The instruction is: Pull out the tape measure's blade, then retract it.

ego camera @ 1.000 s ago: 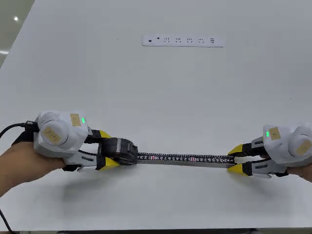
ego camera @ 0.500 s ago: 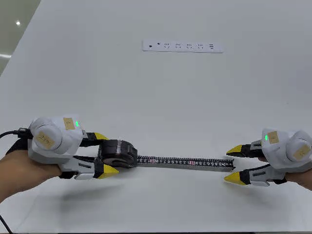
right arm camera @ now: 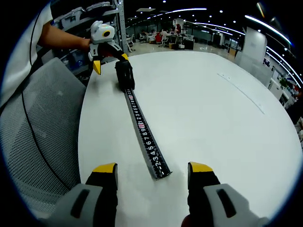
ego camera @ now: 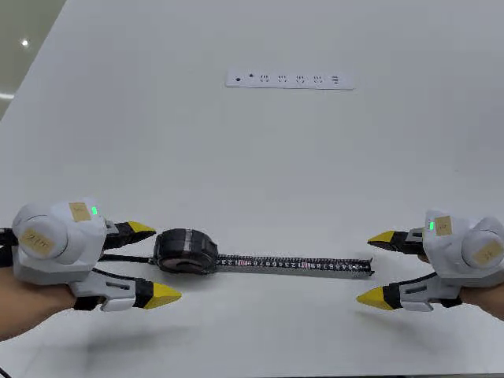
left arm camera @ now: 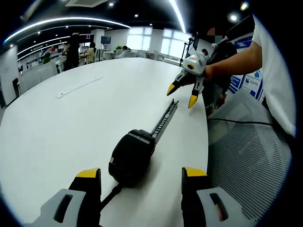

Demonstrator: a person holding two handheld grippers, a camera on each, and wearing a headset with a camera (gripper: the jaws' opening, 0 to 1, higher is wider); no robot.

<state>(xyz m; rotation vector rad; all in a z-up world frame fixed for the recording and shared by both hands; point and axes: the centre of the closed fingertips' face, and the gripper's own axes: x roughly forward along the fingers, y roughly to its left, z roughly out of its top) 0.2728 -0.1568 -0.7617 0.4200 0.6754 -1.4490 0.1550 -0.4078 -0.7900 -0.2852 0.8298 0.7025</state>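
A black tape measure case [ego camera: 185,250] lies on the white table, its dark blade [ego camera: 295,264] drawn out flat to the right, ending at a hook tip [ego camera: 368,267]. My left gripper [ego camera: 152,261] stands open just left of the case, touching nothing; the case [left arm camera: 132,155] sits ahead of its yellow-tipped jaws. Over at the blade's far end my right gripper [ego camera: 380,267] is open as well, with the blade tip [right arm camera: 161,173] lying free between and just ahead of its jaws. The case [right arm camera: 125,74] shows far off in the right gripper view.
A white power strip [ego camera: 287,79] lies flat at the back of the table. The table's near edge runs just below both grippers. A mesh chair [right arm camera: 35,137] stands off the table's edge, and people stand far across the room.
Both grippers have let go: the right opened off the blade tip, then the left opened off the case and drew back leftward. Tape measure now rests on the table, blade still out.
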